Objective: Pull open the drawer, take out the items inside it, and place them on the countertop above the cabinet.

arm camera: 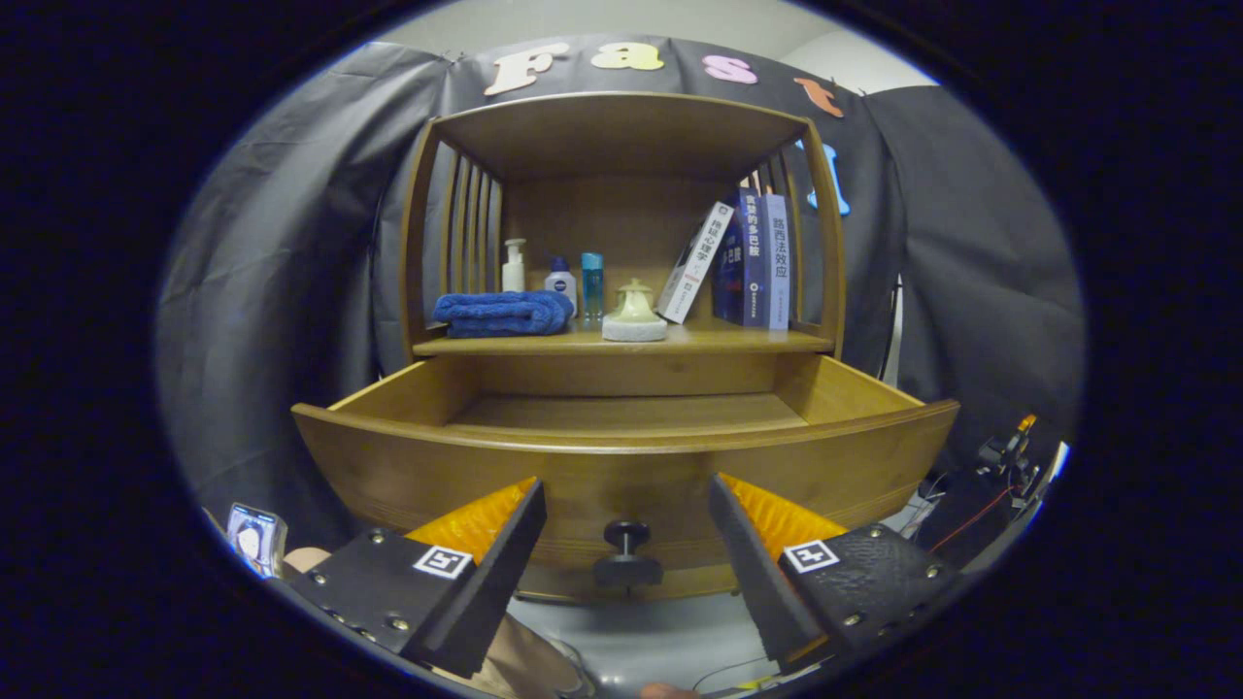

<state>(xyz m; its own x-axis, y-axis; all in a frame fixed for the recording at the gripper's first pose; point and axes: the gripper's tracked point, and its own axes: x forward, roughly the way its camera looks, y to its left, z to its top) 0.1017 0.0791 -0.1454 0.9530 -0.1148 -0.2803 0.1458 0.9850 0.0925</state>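
A wooden cabinet holds a drawer (621,456) that is pulled out toward me; the part of its floor that I can see is bare. A dark round knob (627,536) sits on the drawer front, between and just ahead of my fingertips. My gripper (626,490) is open, its fingers spread to either side of the knob and touching nothing. On the countertop (738,338) above the drawer lie a folded blue towel (503,313), three small bottles (561,282), a cream lidded jar (634,313) and several books (753,257).
The cabinet has slatted sides and a top shelf (621,121). Black cloth hangs behind and around it. A phone-like device (254,536) sits low beside the left finger. Cables and dark gear (1000,466) lie to the right. A person's leg (524,665) shows below the fingers.
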